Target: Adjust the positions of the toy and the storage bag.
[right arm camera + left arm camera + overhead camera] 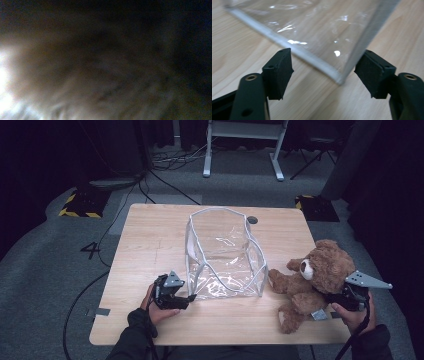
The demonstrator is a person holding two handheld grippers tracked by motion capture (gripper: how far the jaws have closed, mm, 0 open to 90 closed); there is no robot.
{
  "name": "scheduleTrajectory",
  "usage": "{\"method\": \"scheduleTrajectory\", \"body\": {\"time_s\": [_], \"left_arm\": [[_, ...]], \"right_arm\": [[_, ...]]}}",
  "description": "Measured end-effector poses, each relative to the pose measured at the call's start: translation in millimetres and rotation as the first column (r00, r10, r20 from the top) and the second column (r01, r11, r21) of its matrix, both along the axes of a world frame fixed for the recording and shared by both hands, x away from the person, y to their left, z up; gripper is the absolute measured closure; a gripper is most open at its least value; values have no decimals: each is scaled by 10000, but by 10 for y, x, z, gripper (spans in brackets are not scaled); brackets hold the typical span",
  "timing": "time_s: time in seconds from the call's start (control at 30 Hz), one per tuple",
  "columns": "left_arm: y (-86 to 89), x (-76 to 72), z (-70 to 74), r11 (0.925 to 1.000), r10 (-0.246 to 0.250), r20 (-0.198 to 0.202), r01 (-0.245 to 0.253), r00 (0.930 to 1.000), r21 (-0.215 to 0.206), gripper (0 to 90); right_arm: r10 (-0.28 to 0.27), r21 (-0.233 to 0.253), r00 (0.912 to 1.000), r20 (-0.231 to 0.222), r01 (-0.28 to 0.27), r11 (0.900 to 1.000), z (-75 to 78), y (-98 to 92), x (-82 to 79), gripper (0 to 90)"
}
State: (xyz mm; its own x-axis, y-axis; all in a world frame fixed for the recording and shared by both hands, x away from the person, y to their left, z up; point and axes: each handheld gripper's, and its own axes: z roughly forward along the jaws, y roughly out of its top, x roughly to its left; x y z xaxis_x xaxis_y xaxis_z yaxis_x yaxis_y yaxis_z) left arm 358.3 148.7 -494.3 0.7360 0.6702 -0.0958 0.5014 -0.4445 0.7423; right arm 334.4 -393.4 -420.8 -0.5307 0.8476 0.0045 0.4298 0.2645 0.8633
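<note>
On the wooden table [150, 240]: clear plastic bag [225, 255], brown teddy bear [315, 280].
Left gripper [329, 67] spread, bag corner between its jaws; right gripper [345, 297] against the bear, jaw state unclear.

wide bare wood along the left edge of the desk [135, 250] and along the far edge behind the clear bag [225, 252], open to any approach. bag mouth open upward, free from above. near left corner of the bag wedged between the spread jaws of the left gripper [327, 67], blocking passage there. narrow gap between bag and teddy bear [315, 280], its arm almost at the bag's near right corner. right edge crowded by bear and right gripper [345, 297], pressed into fur.
</note>
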Motion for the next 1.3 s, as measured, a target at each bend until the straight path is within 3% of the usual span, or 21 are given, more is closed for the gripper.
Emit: {"method": "scheduleTrajectory", "body": {"time_s": [0.17,0.23,0.27,0.4,0.47,0.57,0.67,0.7,0.73,0.8,0.83,0.87,0.9,0.93,0.97,1.03,1.1,1.13,1.17,1.23,1.3], "left_arm": [[166,118,5,9943,1064,252,-1066,9940,58,237],[204,153,12,9946,1033,168,-1034,9945,85,298],[233,145,24,9939,1040,244,-1048,9943,337,299],[367,20,82,9914,1287,418,-1296,9908,192,266],[480,-31,117,9815,1912,672,-1909,9792,-119,264],[588,41,128,9625,2709,806,-2685,9592,-396,263],[602,247,137,9435,3315,862,-3298,9395,-332,254],[602,247,137,9435,3315,862,-3298,9395,-332,261],[566,410,143,9304,3664,820,-3658,9268,-225,259],[521,590,139,9234,3839,657,-3826,9210,-313,267],[521,590,139,9234,3839,657,-3826,9210,-313,267],[441,727,117,9103,4134,861,-4135,9065,-174,281],[441,727,117,9103,4134,861,-4135,9065,-174,294],[407,848,100,9141,4054,454,-4051,9130,-152,294],[346,996,57,9041,4265,102,-4259,9044,-356,296],[287,1096,9,9069,4182,-140,-4183,9083,-496,294],[169,1182,-75,9175,3975,-110,-3973,9175,191,302],[140,1218,-103,9270,3749,-469,-3744,9259,200,294],[93,1258,-129,9304,3664,-661,-3660,9281,189,274],[46,1293,-100,9354,3516,-642,-3532,9340,-153,294],[-31,1306,-69,9359,3519,-305,-3522,9355,-50,319]], "right_arm": [[29,36,10000,-3,-29,10000,-3,-5,5,474],[52,-23,10000,5,-52,10000,0,-2,-1,472],[91,-51,10000,15,-91,9999,2,-2,-3,471],[123,-53,9999,15,-123,9999,2,-3,-1,467],[102,-17,9999,-21,-102,9999,0,-5,2,467],[120,-47,9999,7,-120,9999,-1,-2,-1,467],[150,-112,9999,21,-150,9998,4,12,-5,465],[150,-112,9999,21,-150,9998,4,12,-5,465],[264,-142,9997,15,-264,9996,-2,22,-4,455],[350,-204,9994,32,-350,9992,-6,28,-5,452],[361,-217,9993,32,-360,9991,-5,31,-7,451],[367,-225,9993,45,-366,9991,-5,33,-8,450],[373,-228,9993,48,-372,9990,-5,32,-9,450],[373,-228,9993,48,-372,9990,-5,32,-9,450],[388,-202,9992,74,-386,9990,-9,24,-7,450],[402,-147,9992,56,-401,9991,-14,13,-6,449],[401,-121,9992,66,-401,9991,-13,5,-6,449],[418,-111,9991,75,-418,9991,-13,4,-7,449],[437,-95,9990,94,-436,9990,-13,3,-9,449],[515,-8,9986,134,-515,9987,-8,0,-16,450],[551,56,9982,215,-552,9985,3,-6,-29,454]]}}
